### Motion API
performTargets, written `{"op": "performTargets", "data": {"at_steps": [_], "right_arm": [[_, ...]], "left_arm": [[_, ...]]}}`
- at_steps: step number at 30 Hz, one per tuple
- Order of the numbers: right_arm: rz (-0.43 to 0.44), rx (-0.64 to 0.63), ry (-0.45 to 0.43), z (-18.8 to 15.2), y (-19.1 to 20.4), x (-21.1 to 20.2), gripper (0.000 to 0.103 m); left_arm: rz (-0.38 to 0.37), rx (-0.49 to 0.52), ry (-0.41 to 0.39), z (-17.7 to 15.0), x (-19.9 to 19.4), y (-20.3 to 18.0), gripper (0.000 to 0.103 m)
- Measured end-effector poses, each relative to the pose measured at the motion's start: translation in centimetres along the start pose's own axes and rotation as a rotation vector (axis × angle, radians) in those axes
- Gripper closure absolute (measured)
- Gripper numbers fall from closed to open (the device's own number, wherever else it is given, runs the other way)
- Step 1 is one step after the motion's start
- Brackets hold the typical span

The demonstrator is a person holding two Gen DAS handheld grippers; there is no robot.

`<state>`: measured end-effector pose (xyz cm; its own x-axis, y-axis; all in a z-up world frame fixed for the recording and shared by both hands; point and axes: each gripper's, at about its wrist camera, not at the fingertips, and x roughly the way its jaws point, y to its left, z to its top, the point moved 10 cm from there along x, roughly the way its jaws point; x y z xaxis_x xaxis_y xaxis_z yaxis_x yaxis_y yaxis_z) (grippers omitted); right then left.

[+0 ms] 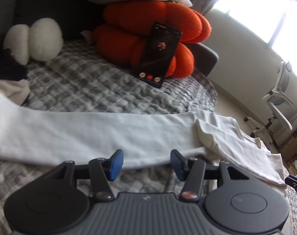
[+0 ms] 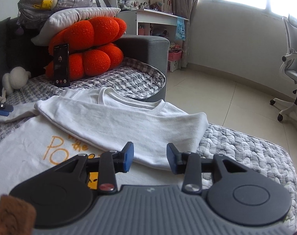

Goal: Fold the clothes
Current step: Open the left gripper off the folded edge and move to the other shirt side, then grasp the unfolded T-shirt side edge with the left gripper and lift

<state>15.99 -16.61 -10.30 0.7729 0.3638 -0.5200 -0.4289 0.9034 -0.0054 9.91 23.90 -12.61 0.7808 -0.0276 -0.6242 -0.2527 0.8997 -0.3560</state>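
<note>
Right hand-held gripper (image 2: pixel 147 157) hovers open just above the white T-shirt (image 2: pixel 117 121).

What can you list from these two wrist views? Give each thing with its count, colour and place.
T-shirt: one, white with orange print, spread on the bed, one side folded over.
Blanket: one, grey and white check, under the shirt.
Pumpkin cushions: two, orange, stacked at the sofa arm.
Phone: one, black, screen lit, propped against the cushions.
Pillow: one, pale grey, on the cushions.
Bag: one, grey, on the pillow.
Plush toy: one, white, left on the blanket.
Office chair: one, white, by the window.
Left gripper: open, at the shirt's edge.
Right gripper: open, over the folded part.
</note>
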Motion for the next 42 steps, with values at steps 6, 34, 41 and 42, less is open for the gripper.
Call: {"op": "performTargets", "data": {"at_steps": [6, 34, 41, 42], "right_arm": [[0.072, 0.026, 0.021, 0.5, 2.8, 0.1, 0.053], [0.094, 0.067, 0.010, 0.9, 7.5, 0.9, 0.051], [0.134, 0.000, -0.005, 5.3, 9.7, 1.9, 0.051], [0.156, 0.005, -0.011, 6.1, 10.2, 2.1, 0.051]], "left_arm": [[0.136, -0.107, -0.032, -1.3, -3.6, 5.2, 0.024], [0.500, -0.430, -0.324, -0.1, -4.5, 15.1, 0.094], [0.409, -0.437, -0.329, 0.4, -5.3, 15.1, 0.100], [0.393, -0.441, -0.334, 0.4, -5.5, 15.1, 0.100]]}}
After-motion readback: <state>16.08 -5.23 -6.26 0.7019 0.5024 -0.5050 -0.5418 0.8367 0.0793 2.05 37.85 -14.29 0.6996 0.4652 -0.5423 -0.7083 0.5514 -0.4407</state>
